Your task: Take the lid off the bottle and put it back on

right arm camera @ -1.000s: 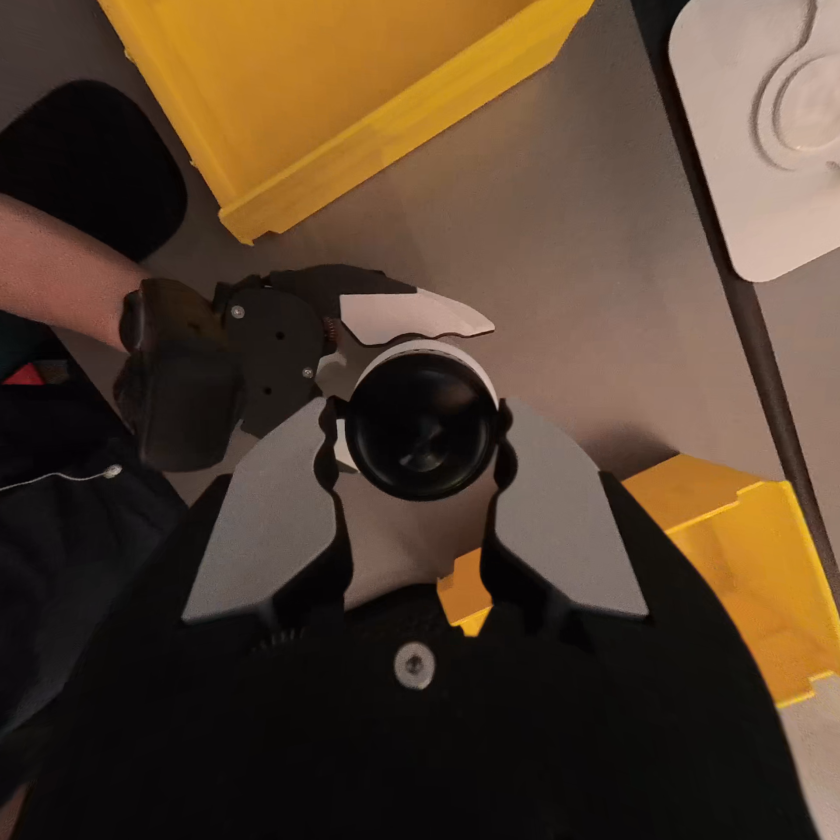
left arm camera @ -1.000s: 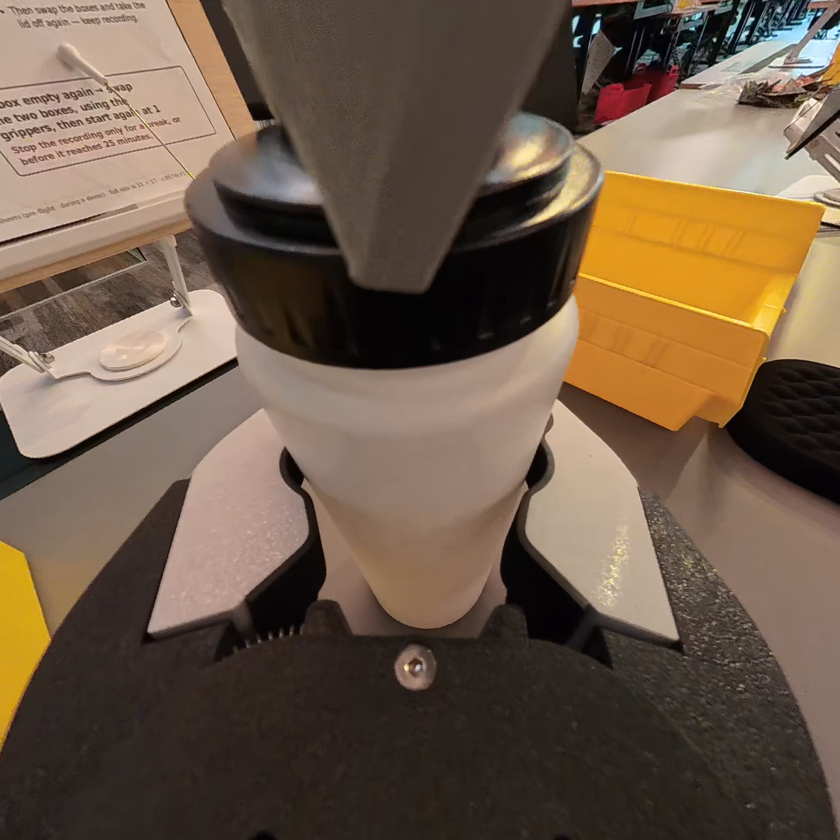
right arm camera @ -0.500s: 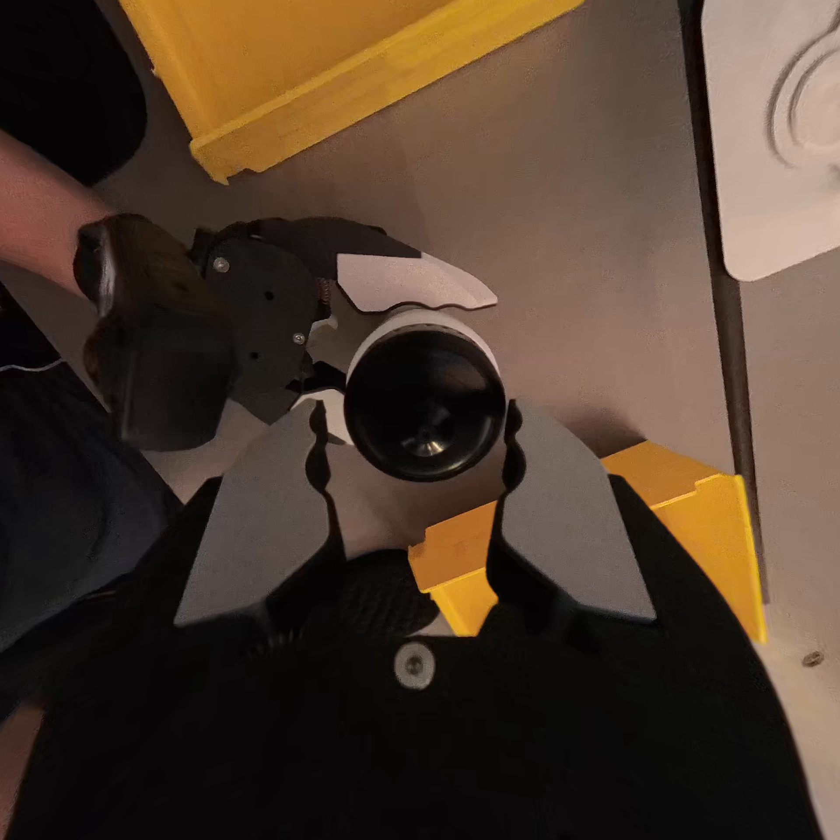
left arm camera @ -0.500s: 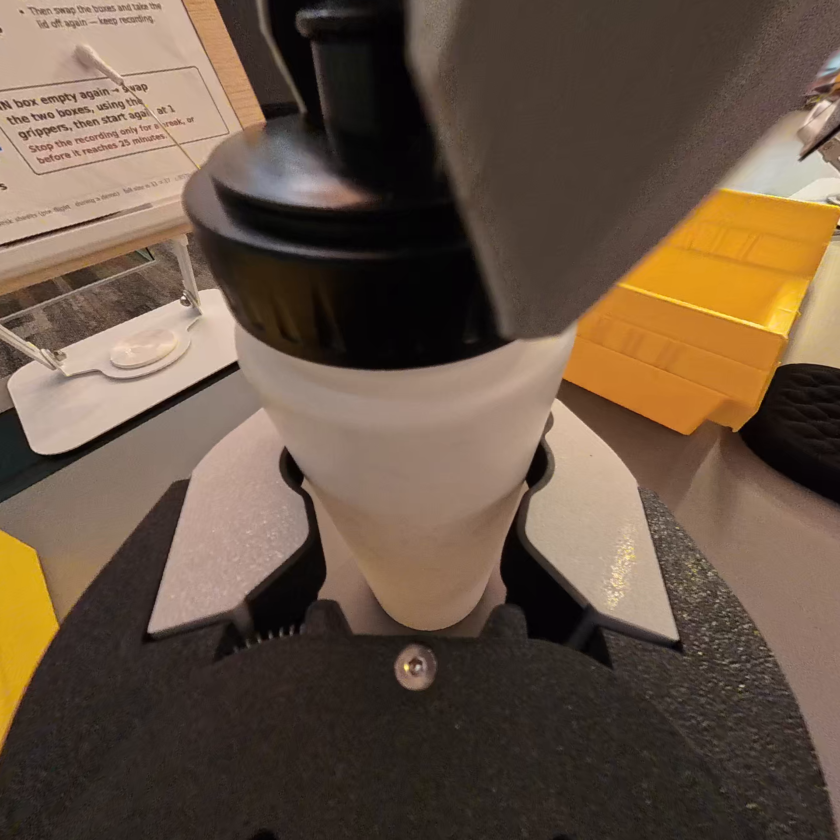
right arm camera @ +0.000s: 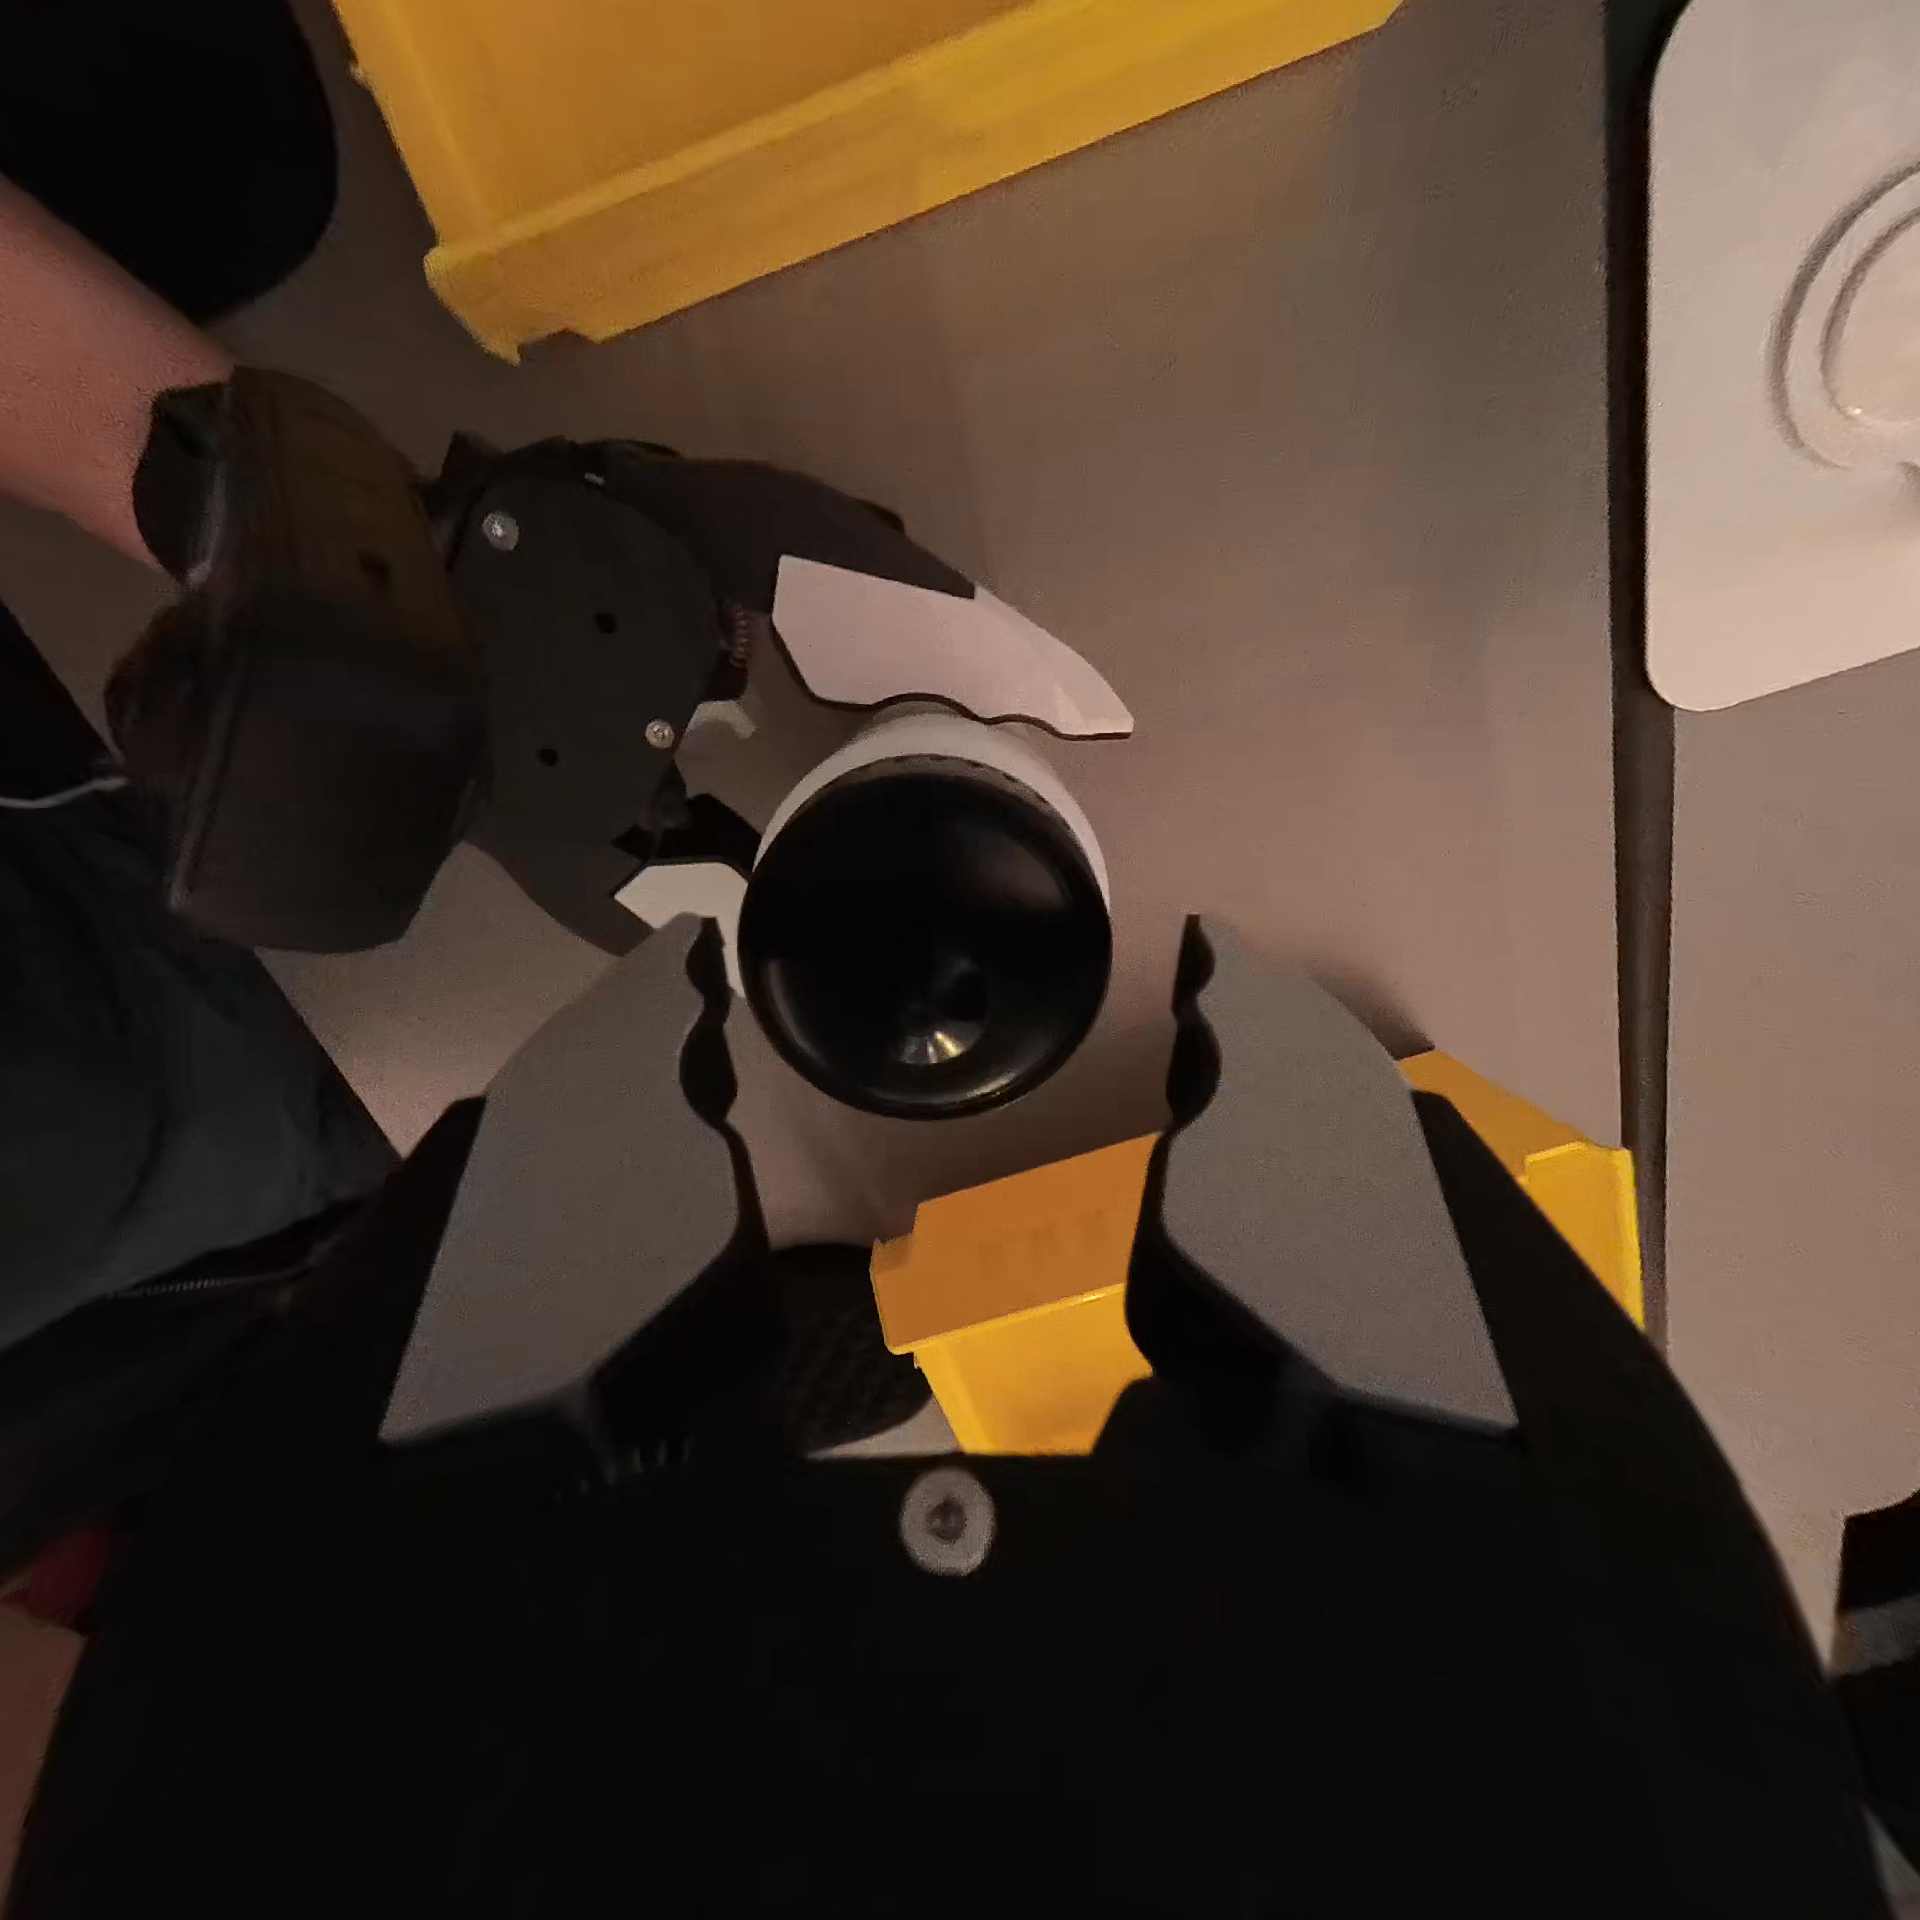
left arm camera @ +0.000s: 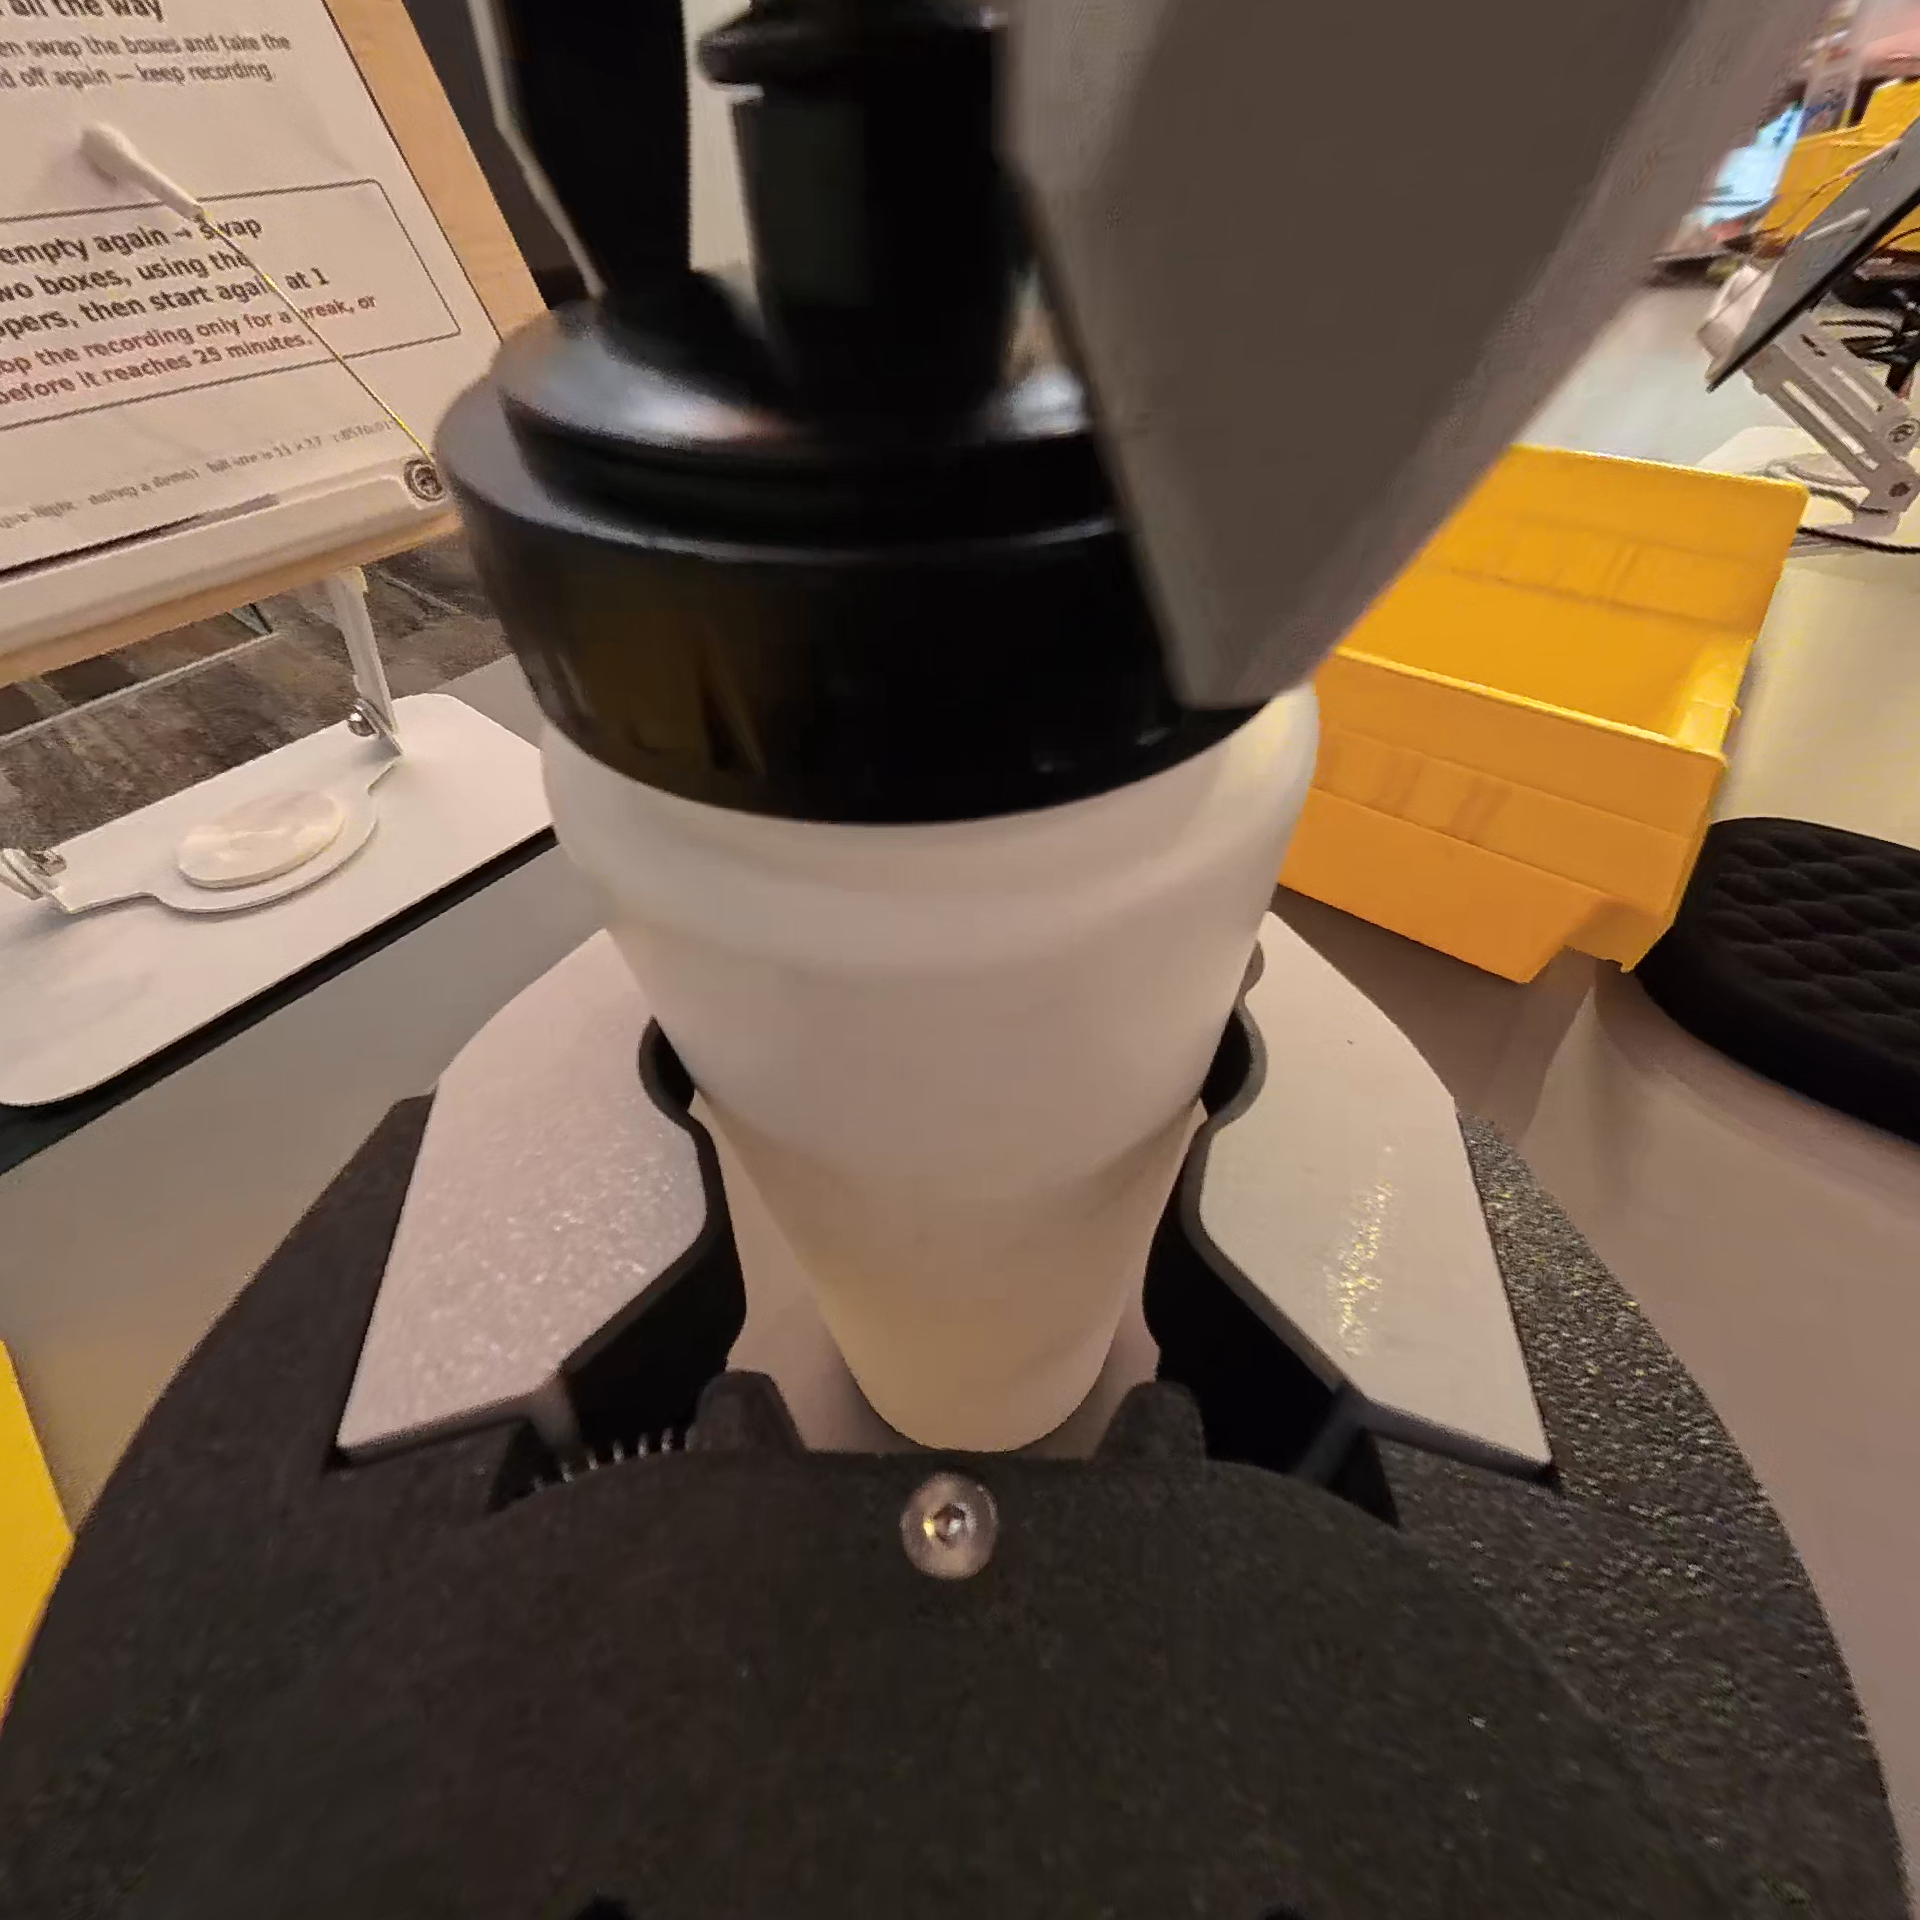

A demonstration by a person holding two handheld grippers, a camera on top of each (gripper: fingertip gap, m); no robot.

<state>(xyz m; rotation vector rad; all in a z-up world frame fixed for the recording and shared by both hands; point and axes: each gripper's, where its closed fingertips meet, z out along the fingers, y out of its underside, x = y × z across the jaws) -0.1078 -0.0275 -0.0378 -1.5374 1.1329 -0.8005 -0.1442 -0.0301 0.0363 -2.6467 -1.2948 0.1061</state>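
The left tongs [left arm camera: 940,1164] are clamped tight (both fingers pressing inward), while the right tongs [right arm camera: 940,987] hover above, spread apart.

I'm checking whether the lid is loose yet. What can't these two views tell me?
- Left wrist view: the thread joint between lid and bottle is motion-blurred; the right gripper's finger covers the lid's right side.
- Right wrist view: the lid hides the bottle neck.
- Bottle base: hidden in both views.

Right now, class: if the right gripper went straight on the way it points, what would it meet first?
Most likely the black lid of the white bottle, which sits between the right gripper's open fingers. The left gripper grips the bottle's body lower down. Depth is unclear.
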